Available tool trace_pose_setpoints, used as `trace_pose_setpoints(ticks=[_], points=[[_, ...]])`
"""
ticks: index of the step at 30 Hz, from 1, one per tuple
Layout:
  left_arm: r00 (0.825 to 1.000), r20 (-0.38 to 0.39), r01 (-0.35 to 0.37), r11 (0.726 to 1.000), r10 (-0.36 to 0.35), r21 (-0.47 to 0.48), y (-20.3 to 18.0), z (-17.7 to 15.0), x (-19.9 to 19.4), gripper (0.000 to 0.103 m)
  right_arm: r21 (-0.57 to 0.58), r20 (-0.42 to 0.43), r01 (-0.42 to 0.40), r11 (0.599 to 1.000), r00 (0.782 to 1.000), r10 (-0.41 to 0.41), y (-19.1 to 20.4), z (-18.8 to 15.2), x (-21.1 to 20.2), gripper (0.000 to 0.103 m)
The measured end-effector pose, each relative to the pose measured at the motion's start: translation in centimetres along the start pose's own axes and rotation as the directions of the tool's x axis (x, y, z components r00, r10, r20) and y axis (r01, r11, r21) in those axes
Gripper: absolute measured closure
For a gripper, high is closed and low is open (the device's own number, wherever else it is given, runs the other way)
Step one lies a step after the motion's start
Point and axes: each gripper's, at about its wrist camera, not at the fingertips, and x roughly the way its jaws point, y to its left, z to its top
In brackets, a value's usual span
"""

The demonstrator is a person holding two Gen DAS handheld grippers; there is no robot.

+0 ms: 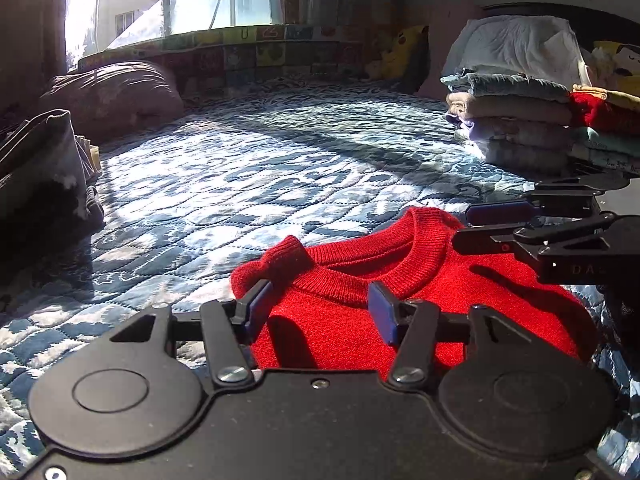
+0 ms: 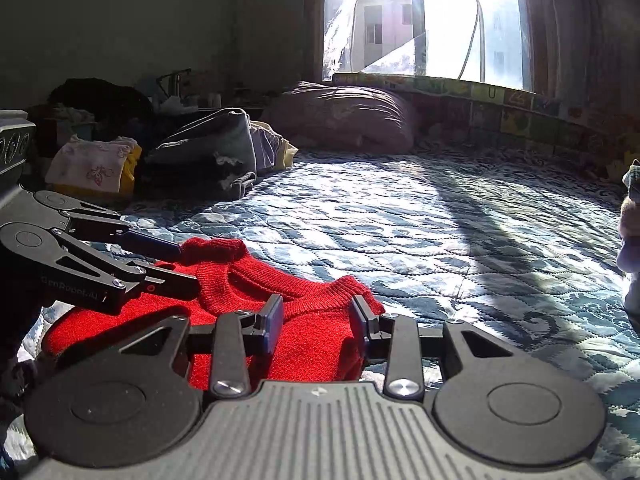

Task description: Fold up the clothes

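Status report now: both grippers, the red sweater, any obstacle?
Left gripper open, right gripper open, both over the red sweater. Sweater folded, flat on the quilt. Folded stack off to the right; nothing in the way.

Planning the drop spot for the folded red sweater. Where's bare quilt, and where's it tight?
Bare quilt runs from the red sweater out to the pink pillow and window ledge. Crowded: folded stack on the right side, heaped clothes on the left, both tools at the sweater's collar.
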Motion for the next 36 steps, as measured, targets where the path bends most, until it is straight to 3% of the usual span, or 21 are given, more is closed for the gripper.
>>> trace_pose_setpoints(ticks=[5,7,11,15,24,26,27,28,29,31,32,34,36], points=[[0.999,0.024,0.024,0.999,-0.025,0.021,-1.8,-1.0,-4.1,0.051,-0.091,0.022,-0.009,0.996,1.0,0.011,3.0,-0.6,-4.7,0.066],[1.0,0.011,0.029,0.999,-0.03,0.046,-2.8,-1.6,-4.9,0.051,-0.069,0.004,-0.034,0.997,0.999,0.034,3.8,-1.4,-5.6,0.067],[0.998,-0.028,0.052,0.997,-0.051,0.056,-4.1,-2.8,-4.9,0.051,-0.17,-0.088,-0.012,0.985,0.996,-0.003,6.0,-3.7,-4.7,0.068],[0.997,-0.059,0.055,0.998,-0.056,-0.019,-3.5,-4.0,-3.1,0.048,0.003,-0.126,-0.029,1.0,0.992,0.029,4.2,-4.3,-3.8,0.067],[0.998,-0.063,0.015,1.0,-0.016,-0.019,-3.8,-4.9,-2.8,0.046,0.024,-0.144,-0.032,0.999,0.989,0.036,4.1,-4.8,-3.5,0.067],[0.997,-0.065,0.028,0.998,-0.032,-0.059,-3.4,-4.5,-3.2,0.046,0.009,-0.106,-0.017,1.0,0.994,0.018,4.4,-4.7,-4.5,0.067],[0.997,-0.062,0.038,0.995,-0.044,-0.094,-2.9,-4.1,-3.7,0.046,0.06,-0.088,-0.01,0.998,0.996,0.015,3.9,-4.7,-4.8,0.067],[0.998,-0.036,0.043,0.99,-0.048,-0.132,-2.3,-3.8,-4.4,0.044,0.129,-0.074,-0.004,0.992,0.997,0.014,3.1,-4.6,-5.0,0.062],[1.0,-0.001,0.029,0.986,-0.029,-0.163,-1.8,-3.6,-5.1,0.041,0.197,-0.06,0.0,0.98,0.998,0.012,2.4,-4.6,-5.3,0.051],[1.0,0.029,0.012,0.961,-0.005,-0.276,0.0,-3.4,-5.9,0.035,0.331,-0.032,0.007,0.944,0.999,0.004,0.9,-4.4,-5.8,0.031],[1.0,0.028,0.012,0.934,-0.002,-0.356,1.1,-3.5,-6.0,0.035,0.396,-0.042,0.016,0.918,0.999,0.0,0.1,-4.6,-5.4,0.03],[0.999,0.015,0.04,0.843,-0.037,-0.536,3.5,-4.3,-5.4,0.035,0.47,-0.076,0.036,0.882,0.997,0.0,-1.0,-5.0,-4.4,0.03],[0.998,-0.017,0.039,0.787,-0.063,-0.616,4.4,-4.7,-4.3,0.035,0.513,-0.102,0.037,0.858,0.995,0.018,-1.4,-5.3,-3.2,0.031]])
